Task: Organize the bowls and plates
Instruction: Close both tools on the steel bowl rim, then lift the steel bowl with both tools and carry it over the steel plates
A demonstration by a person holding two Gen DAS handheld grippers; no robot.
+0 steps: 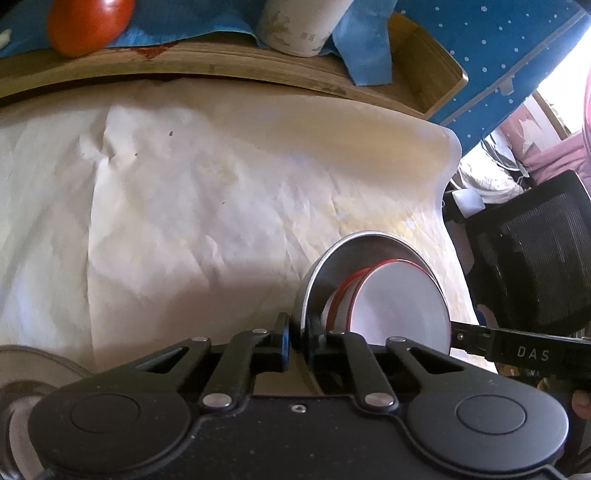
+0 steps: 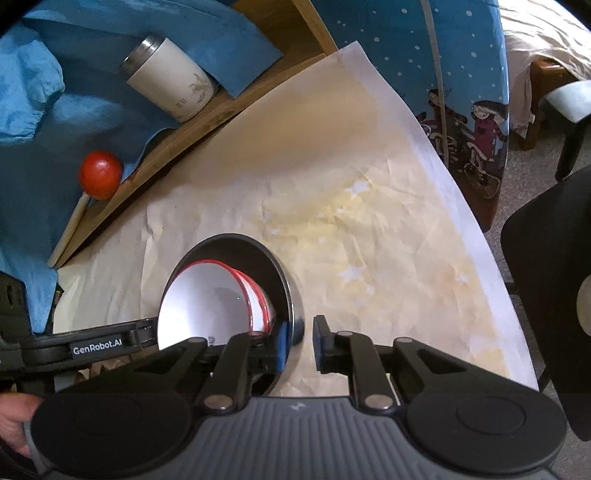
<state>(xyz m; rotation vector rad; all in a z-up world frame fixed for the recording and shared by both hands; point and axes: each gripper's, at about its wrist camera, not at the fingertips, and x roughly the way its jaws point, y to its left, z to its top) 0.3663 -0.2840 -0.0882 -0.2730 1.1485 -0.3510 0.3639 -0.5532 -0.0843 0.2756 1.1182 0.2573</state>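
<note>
My left gripper (image 1: 298,334) is shut on the rim of a steel bowl (image 1: 325,266), held tilted above the paper-covered table. Two white bowls with red rims (image 1: 402,302) sit nested inside it. The right wrist view shows the same steel bowl (image 2: 284,284) with the white red-rimmed bowls (image 2: 207,299) inside. My right gripper (image 2: 300,341) is open; its left finger is inside the steel bowl's rim, its right finger outside. The right gripper's finger shows at the right of the left wrist view (image 1: 517,349).
Cream paper (image 1: 184,192) covers the table. A wooden shelf (image 1: 221,66) at the back holds a red tomato (image 1: 88,26), a white tumbler (image 1: 299,26) and blue cloth. Another steel dish (image 1: 26,373) lies low left. A black mesh chair (image 1: 532,251) stands right.
</note>
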